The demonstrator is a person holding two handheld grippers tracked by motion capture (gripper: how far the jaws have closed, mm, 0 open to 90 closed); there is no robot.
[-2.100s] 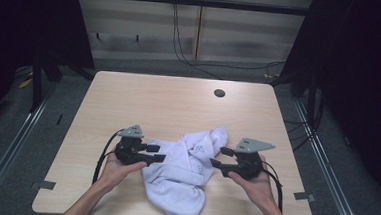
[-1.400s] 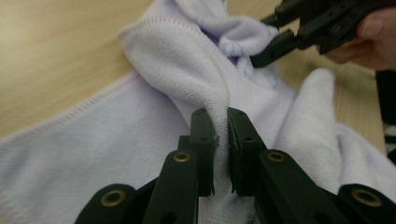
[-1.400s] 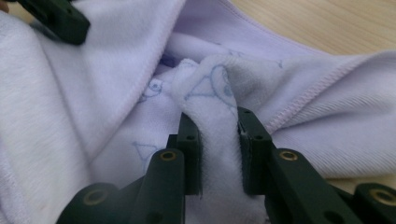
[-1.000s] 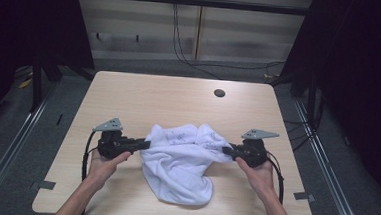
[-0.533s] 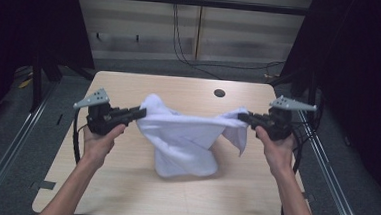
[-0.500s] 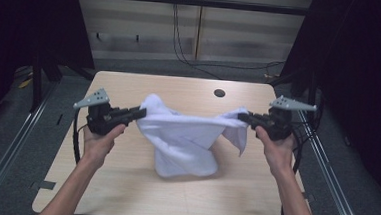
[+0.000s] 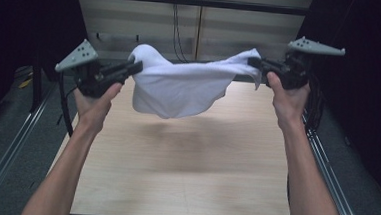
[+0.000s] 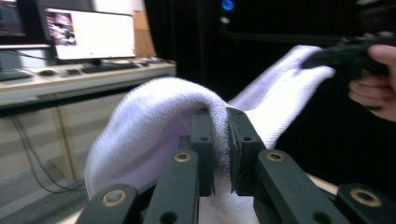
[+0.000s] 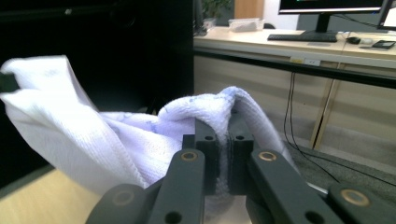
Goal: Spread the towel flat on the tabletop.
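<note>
Above the wooden table [image 7: 184, 172], white towel [image 7: 180, 84] stretched between left tongs [image 7: 130, 69] and right tongs [image 7: 256, 63], both clamped on it.

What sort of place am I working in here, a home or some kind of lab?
Most likely a lab or office workroom, not a home: a bare wooden table fenced by dark curtains, with desks carrying monitors and a keyboard beyond.
</note>
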